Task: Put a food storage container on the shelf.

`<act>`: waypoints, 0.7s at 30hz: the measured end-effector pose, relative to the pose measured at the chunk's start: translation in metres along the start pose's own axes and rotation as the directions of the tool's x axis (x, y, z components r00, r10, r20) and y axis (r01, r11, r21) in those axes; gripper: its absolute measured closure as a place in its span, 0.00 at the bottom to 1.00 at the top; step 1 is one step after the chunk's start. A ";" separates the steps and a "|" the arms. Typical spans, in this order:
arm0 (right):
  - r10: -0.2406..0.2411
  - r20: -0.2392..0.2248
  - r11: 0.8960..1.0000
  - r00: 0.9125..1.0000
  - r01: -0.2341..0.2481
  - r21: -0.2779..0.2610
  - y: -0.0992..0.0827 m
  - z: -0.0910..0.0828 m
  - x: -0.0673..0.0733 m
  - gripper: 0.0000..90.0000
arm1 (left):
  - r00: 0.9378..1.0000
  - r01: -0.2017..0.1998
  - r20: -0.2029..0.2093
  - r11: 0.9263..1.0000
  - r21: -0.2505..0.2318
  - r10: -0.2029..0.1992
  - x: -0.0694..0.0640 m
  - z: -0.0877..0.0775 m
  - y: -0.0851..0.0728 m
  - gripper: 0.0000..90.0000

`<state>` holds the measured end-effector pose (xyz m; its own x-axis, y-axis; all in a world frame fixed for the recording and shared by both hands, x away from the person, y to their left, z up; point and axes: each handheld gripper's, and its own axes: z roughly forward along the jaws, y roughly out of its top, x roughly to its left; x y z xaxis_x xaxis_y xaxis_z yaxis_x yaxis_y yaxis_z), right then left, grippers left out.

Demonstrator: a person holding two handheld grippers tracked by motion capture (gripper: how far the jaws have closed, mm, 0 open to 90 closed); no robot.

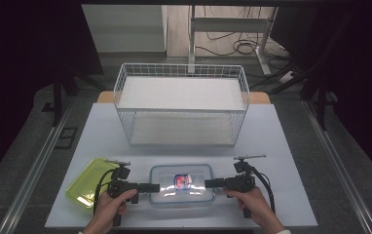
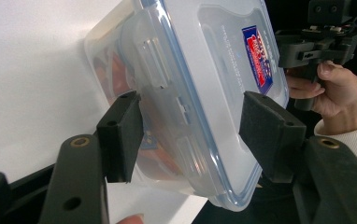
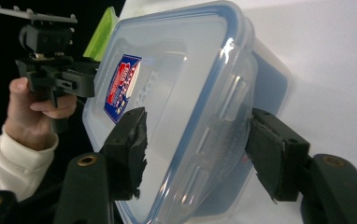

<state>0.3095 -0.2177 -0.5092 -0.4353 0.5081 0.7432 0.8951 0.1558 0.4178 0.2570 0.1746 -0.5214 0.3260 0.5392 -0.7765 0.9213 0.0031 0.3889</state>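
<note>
High view: a clear lidded container (image 1: 181, 184) lies at the near edge of the white table (image 1: 271, 146), betw. a green tray (image 1: 89, 180) on its left and the wire basket (image 1: 181, 105) further back. The left gripper (image 1: 154, 186) meets its left end, the right gripper (image 1: 210, 184) its right end. Judged risk: w/ a grip at each short end only, the smooth plastic could slip or tip if one hand lifts faster than the other, and the lid could pop if a clip gets squeezed.

Left gripper view: jaws about half open, straddling the container's end (image 2: 186, 102) across its height; one pad (image 2: 120, 135) sits under the base side, the other on the lid. Pads look in contact, so it holds that end.

Right gripper view: same picture at the other end (image 3: 190, 116); jaws half open, one pad (image 3: 130, 140) on the lid, the other at the base side. Whether they press firmly can't be told for sure; contact looks likely.
</note>
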 end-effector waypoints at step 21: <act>-0.046 0.012 0.998 0.999 0.046 -0.040 -0.011 -0.009 0.010 0.53 | 1.000 -0.026 0.015 0.999 -0.039 0.027 -0.005 -0.007 -0.006 0.55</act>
<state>0.2946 -0.2216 -0.5015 -0.4745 0.5108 0.7169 0.8695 0.1451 0.4721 0.2481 0.1782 -0.5168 0.3537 0.5264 -0.7731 0.9034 0.0218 0.4282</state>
